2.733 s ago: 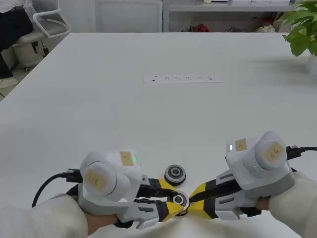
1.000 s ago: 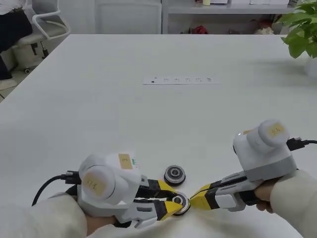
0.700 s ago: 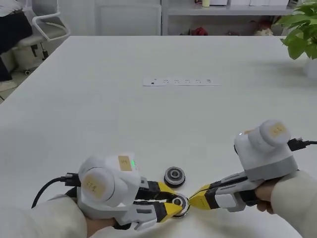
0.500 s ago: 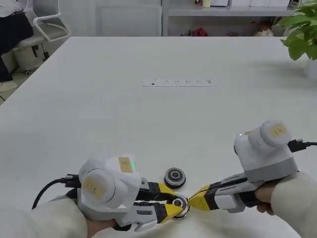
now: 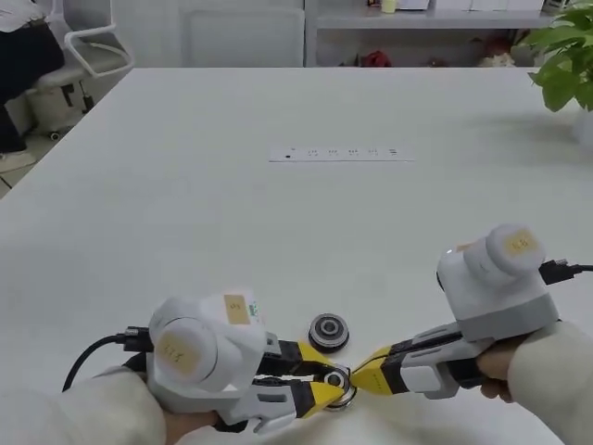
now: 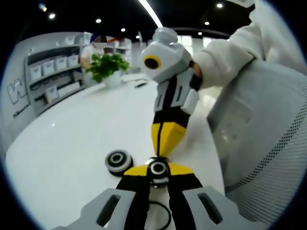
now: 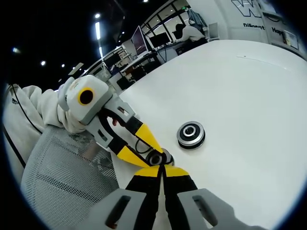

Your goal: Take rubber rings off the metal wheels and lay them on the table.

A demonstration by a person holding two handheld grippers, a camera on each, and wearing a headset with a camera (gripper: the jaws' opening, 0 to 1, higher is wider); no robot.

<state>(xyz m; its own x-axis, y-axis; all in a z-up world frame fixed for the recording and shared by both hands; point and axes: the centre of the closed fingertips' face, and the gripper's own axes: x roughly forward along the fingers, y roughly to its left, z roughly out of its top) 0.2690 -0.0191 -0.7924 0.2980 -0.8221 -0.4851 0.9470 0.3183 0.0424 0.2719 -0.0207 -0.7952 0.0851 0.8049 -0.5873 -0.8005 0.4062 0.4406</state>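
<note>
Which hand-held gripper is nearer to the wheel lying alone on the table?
Left. The left hand-held gripper, shut on another wheel, lies beside the lone wheel; the right hand-held gripper reaches in from farther off.

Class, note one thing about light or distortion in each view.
Head view: soft even light, straight edges on the table. Left gripper view: fisheye bends the table; ceiling light strip glares. Right gripper view: same bending, the loose wheel sharp.

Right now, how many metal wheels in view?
2. One wheel sits clamped in the left gripper; the other wheel lies free on the table just beyond. None looks hidden.
</note>
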